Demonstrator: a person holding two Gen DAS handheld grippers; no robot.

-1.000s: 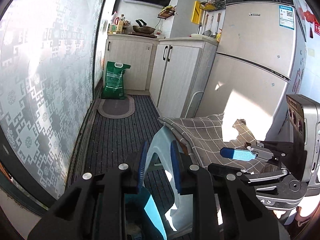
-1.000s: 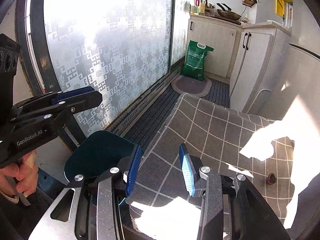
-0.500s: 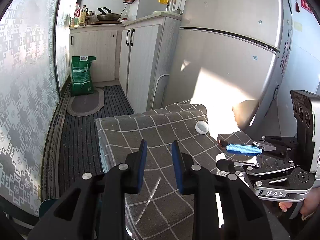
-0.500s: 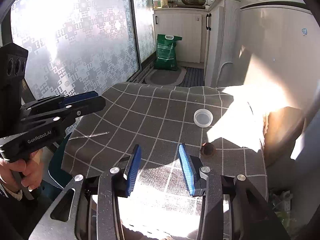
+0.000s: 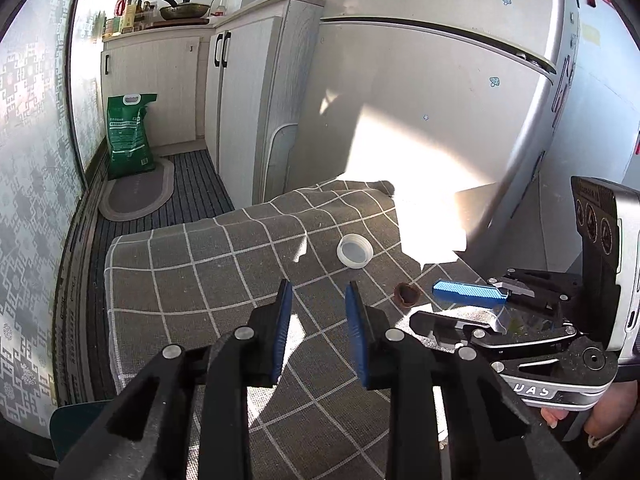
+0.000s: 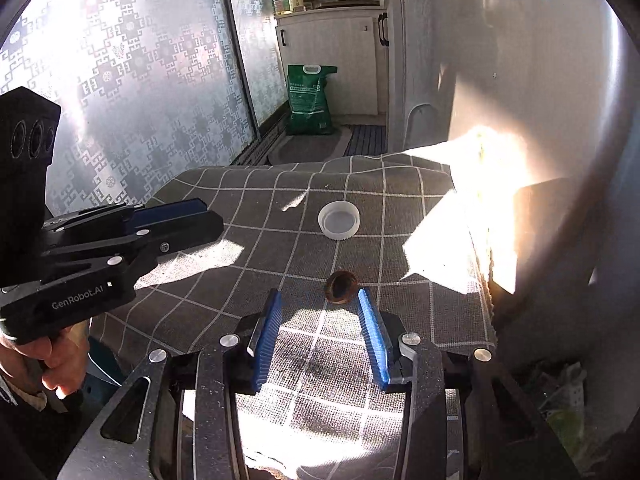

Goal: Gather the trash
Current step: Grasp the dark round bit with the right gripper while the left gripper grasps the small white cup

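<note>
A white plastic lid (image 5: 355,251) lies on a table under a grey checked cloth (image 5: 192,280); it also shows in the right wrist view (image 6: 338,219). A small brown shell-like scrap (image 5: 407,293) lies nearer, also in the right wrist view (image 6: 341,286). My left gripper (image 5: 319,300) is open and empty above the cloth, short of the lid. My right gripper (image 6: 319,308) is open and empty, its fingertips just short of the brown scrap, which sits near the right finger. Each gripper shows in the other's view: the right one (image 5: 452,304), the left one (image 6: 188,216).
A fridge (image 5: 440,120) stands close behind the table on the right, white cabinets (image 5: 248,92) further back. A green sack (image 5: 130,136) and an oval mat (image 5: 136,192) lie on the floor. A frosted glass door (image 6: 120,80) runs along the left. A teal stool (image 5: 76,428) stands by the table.
Both grippers have come closer to the table and lowered towards the cloth. The lid and the brown scrap now sit nearer; the scrap is just ahead of the right fingertips.
</note>
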